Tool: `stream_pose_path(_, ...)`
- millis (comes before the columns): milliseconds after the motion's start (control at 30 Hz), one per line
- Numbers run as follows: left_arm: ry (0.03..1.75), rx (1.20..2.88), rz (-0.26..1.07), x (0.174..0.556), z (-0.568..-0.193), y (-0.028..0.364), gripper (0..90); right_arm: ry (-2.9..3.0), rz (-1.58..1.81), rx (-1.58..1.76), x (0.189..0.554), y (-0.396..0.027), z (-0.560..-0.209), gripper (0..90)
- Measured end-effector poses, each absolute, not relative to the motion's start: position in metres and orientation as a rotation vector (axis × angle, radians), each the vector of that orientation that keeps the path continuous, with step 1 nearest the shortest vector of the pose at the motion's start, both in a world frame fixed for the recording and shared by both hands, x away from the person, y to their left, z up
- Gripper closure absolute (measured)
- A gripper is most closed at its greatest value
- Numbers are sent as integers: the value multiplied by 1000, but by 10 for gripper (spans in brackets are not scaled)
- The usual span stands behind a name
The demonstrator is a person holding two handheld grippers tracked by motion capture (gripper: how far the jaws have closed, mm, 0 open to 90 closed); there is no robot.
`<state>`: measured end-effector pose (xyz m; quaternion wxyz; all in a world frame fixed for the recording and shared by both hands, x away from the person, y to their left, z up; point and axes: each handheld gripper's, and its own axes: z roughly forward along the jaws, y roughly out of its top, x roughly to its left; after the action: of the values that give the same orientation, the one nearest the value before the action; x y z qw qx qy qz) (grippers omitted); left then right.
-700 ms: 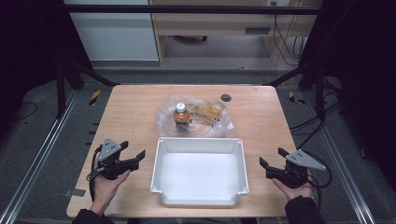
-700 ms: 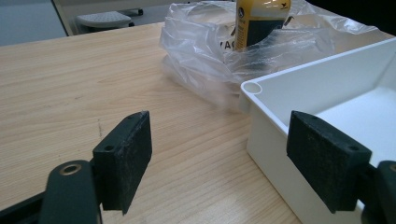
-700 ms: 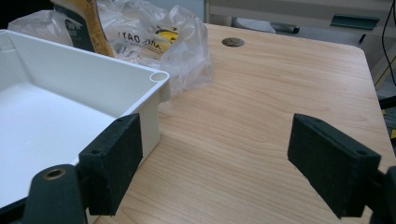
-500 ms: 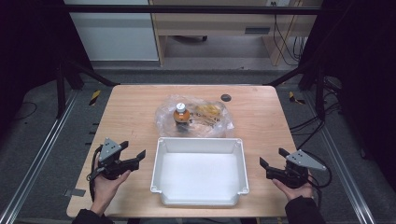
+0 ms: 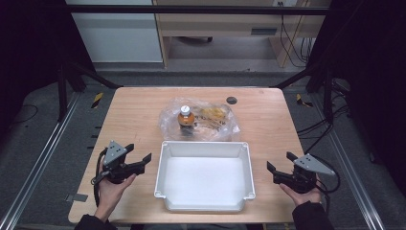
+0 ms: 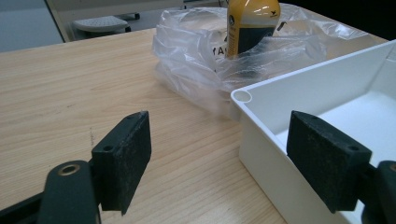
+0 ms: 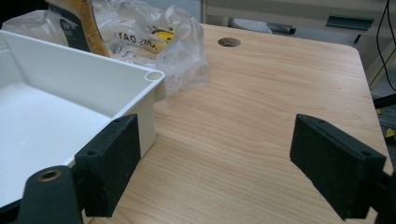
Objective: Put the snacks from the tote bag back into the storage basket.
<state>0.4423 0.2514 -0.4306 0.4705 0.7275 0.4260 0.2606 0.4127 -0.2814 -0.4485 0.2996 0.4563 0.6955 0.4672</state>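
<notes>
High view showed the white tray [image 5: 204, 209] at the table's [image 5: 134, 110] near edge, flanked by both grippers — left gripper [image 5: 135, 159] and right gripper [image 5: 277, 167], each with jaws spread wide, holding nothing. Just behind the tray sat a clear plastic bag [image 5: 215, 125] — an orange bottle [image 5: 186, 118] upright in it.

A: Light is falling from overhead onto the table [image 5: 139, 115]; toward three and nine o'clock the room is fading into black.

B: The tray [image 5: 204, 201] is glaring white, the bag [image 6: 187, 56] is glinting. Both gripper views are blurring up close, jaws going soft, and lines are bowing at their edges.
</notes>
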Motion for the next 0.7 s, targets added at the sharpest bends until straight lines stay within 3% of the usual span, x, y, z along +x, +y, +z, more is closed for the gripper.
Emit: stream_pose_path(700,1014,1782,638,449,-421,238,223,1843,1230,1213,412,-282,-447,157)
